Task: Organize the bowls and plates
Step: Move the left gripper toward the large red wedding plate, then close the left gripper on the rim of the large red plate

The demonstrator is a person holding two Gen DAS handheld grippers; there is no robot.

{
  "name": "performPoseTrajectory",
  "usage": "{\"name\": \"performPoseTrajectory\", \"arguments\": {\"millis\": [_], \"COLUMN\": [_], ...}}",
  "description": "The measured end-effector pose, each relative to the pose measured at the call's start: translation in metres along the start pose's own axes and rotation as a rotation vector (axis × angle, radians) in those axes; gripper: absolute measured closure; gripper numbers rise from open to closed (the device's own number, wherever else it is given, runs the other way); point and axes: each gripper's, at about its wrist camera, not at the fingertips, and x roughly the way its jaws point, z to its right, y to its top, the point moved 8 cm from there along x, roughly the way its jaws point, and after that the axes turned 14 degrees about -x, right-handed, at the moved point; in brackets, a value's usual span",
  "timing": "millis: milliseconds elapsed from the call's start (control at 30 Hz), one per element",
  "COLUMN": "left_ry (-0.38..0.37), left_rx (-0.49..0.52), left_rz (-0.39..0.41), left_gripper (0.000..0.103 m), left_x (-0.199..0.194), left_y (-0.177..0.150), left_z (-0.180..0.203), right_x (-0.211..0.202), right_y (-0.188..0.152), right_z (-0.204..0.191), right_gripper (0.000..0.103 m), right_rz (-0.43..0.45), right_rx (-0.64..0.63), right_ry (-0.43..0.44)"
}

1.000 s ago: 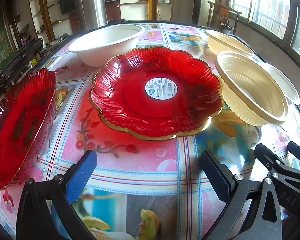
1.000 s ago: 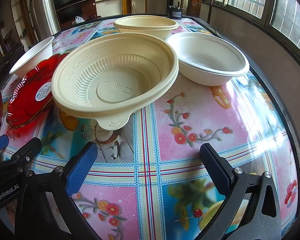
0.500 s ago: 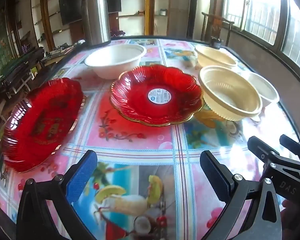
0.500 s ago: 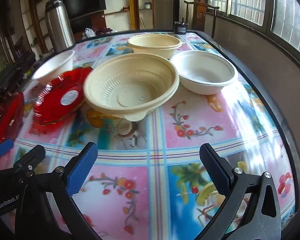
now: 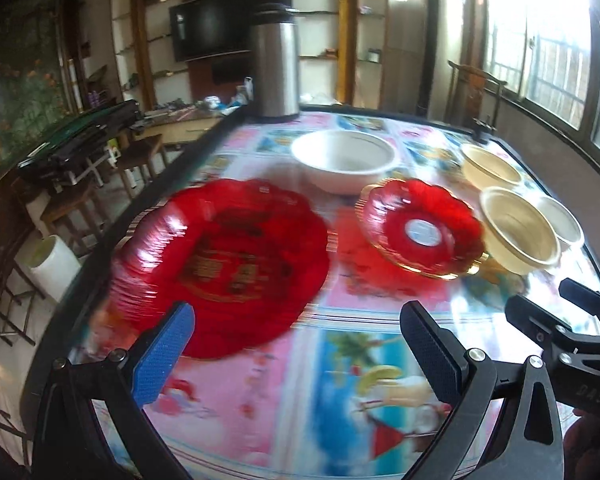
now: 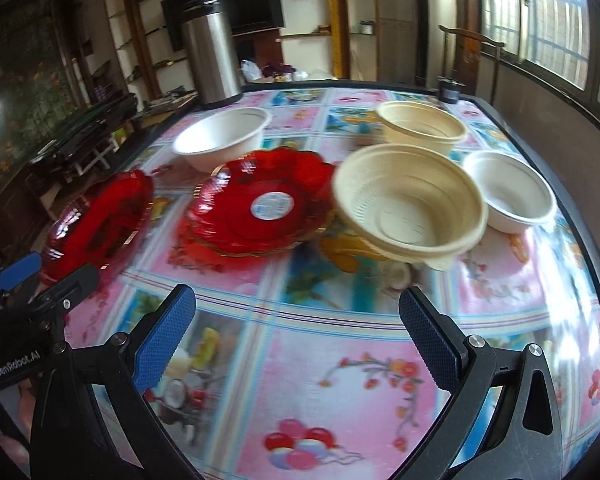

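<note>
Two red scalloped plates lie on the table: a plain one (image 5: 224,264) (image 6: 100,220) at the left and one with a round sticker (image 5: 420,228) (image 6: 264,204) in the middle. Right of it stands a large cream bowl (image 5: 518,228) (image 6: 410,204), with a cream bowl (image 6: 420,126) behind and a white bowl (image 6: 508,192) (image 5: 560,220) at the right. Another white bowl (image 5: 344,164) (image 6: 222,138) stands at the back. My left gripper (image 5: 296,344) is open and empty, just before the left plate. My right gripper (image 6: 296,328) is open and empty, before the cream bowl.
A steel thermos (image 5: 276,68) (image 6: 212,56) stands at the table's far edge. The floral tablecloth (image 6: 340,360) covers the table, which has a dark rim (image 6: 596,240). Chairs and clutter (image 5: 80,168) lie beyond the left edge. A small dark cup (image 6: 450,90) sits at the far right corner.
Both grippers have pulled back and up from the dishes. The left view has swung left, so the plain red plate now sits ahead of it. Both stay open.
</note>
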Motion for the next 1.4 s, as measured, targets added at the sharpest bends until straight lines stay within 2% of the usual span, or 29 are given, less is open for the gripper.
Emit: {"name": "performPoseTrajectory", "arguments": {"millis": [267,367,533,900,1400], "left_ry": [0.054,0.075,0.095,0.11,0.112], "left_rx": [-0.085,-0.106,-0.135,-0.131,-0.081], "left_rz": [-0.003,0.0,-0.009,-0.038,-0.086], "left_gripper": [0.0,0.0,0.0,0.0,0.001], "left_x": [0.015,0.018,0.026,0.041,0.056], "left_y": [0.02,0.024,0.03,0.032,0.038], "left_z": [-0.067,-0.083,-0.109,-0.119,-0.117], "right_x": [0.006,0.01,0.016,0.046,0.085], "right_y": [0.021,0.027,0.034,0.048,0.058], "right_z": [-0.064,-0.086,-0.111,-0.127,-0.133], "right_gripper": [0.0,0.0,0.0,0.0,0.004], "right_rz": [0.009,0.004,-0.008,-0.068,-0.143], "right_rx": [-0.099,-0.111,-0.139,-0.096,-0.044], "right_ry": [0.105,0.164,0.209,0.275,0.287]}}
